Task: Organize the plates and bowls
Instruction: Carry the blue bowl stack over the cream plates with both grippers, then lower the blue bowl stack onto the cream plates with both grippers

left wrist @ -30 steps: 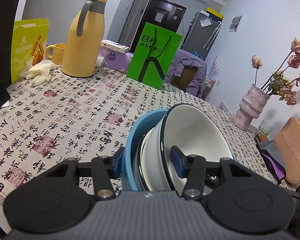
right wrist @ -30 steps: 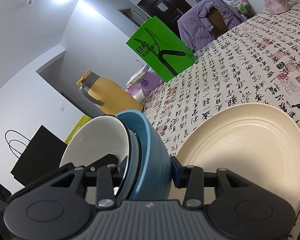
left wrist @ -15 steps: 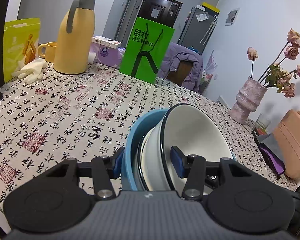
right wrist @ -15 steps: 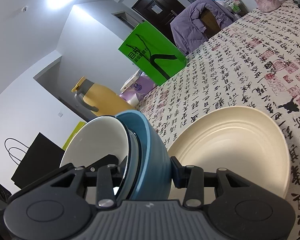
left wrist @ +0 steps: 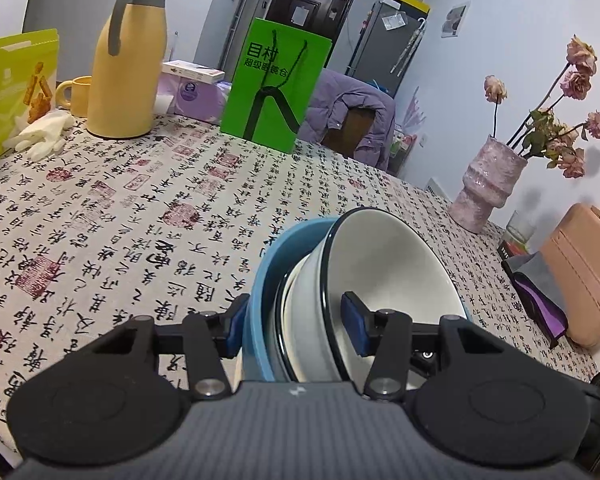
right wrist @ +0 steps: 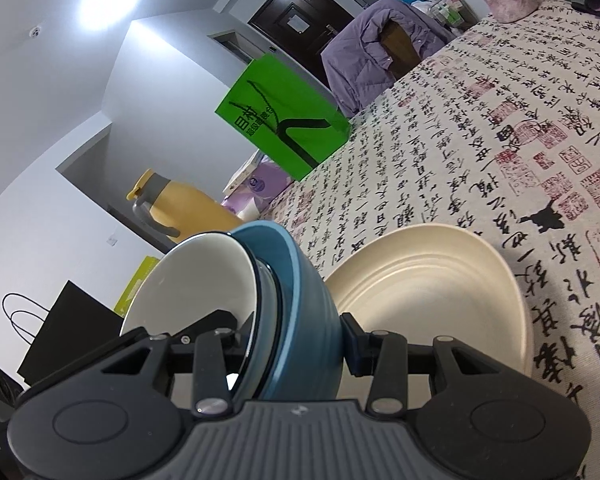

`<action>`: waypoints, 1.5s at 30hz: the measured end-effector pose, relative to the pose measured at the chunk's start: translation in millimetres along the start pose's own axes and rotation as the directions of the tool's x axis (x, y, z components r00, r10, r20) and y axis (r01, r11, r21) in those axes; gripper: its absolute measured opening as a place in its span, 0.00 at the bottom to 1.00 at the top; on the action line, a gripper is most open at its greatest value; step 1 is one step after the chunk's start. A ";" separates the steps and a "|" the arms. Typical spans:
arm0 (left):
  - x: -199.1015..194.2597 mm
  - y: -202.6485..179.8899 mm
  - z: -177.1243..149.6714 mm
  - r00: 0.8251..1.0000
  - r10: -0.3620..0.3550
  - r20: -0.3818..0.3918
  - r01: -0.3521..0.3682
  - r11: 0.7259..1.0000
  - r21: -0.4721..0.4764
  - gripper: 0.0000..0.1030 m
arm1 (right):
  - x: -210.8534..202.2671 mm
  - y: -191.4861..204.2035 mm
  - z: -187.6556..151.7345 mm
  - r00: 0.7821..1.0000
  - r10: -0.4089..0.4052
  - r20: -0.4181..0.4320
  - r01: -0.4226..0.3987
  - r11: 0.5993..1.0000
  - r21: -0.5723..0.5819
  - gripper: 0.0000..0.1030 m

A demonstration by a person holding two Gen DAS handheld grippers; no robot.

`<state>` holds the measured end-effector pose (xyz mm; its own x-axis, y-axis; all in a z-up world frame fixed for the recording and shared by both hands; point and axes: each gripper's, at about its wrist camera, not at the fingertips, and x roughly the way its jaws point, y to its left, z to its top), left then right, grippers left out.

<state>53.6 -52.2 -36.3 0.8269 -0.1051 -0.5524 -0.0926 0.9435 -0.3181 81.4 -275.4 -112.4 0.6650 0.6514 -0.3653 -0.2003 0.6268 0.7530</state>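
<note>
A white bowl [left wrist: 388, 264] with a dark rim sits nested in a blue bowl [left wrist: 266, 280], and the pair is tilted above the patterned tablecloth [left wrist: 140, 216]. My left gripper [left wrist: 294, 330] is shut on one side of this stack, one pad outside the blue bowl and the other inside the white one. From the opposite side, my right gripper [right wrist: 296, 344] is shut on the same stack, spanning the white bowl [right wrist: 196, 280] and the blue bowl [right wrist: 300, 300]. A cream plate [right wrist: 428, 292] lies on the cloth just right of the stack.
At the back of the table stand a yellow thermos [left wrist: 126, 60], a yellow mug [left wrist: 76, 96], white gloves [left wrist: 40, 136] and a green paper bag [left wrist: 274, 84]. A pink vase [left wrist: 486, 188] with dried flowers and a pink bag [left wrist: 580, 272] stand at the right edge.
Both grippers have carried the bowl stack sideways over the table, so the thermos and green bag slid left in the left wrist view. The grip on the stack is unchanged.
</note>
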 end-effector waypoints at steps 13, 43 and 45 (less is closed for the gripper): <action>24.3 -8.6 -6.4 0.999 -0.023 -0.044 0.023 1.000 0.005 0.48 | 4.3 -20.5 6.6 0.999 -0.048 -0.005 0.048 0.999 0.011 0.39; 48.8 1.8 -17.7 0.992 -0.071 -0.104 0.068 0.997 -0.034 0.46 | 9.1 -8.4 3.9 0.979 -0.206 0.006 0.202 0.954 -0.220 0.39; 49.0 1.5 -17.9 0.992 -0.076 -0.101 0.073 0.997 -0.029 0.44 | 9.5 -8.6 4.7 0.976 -0.219 0.010 0.215 0.948 -0.235 0.39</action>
<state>84.1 -61.6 -77.6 0.7713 -0.2073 -0.6018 -0.0478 0.9239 -0.3795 92.8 -276.6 -119.7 0.7002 0.4938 -0.5156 -0.2155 0.8347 0.5067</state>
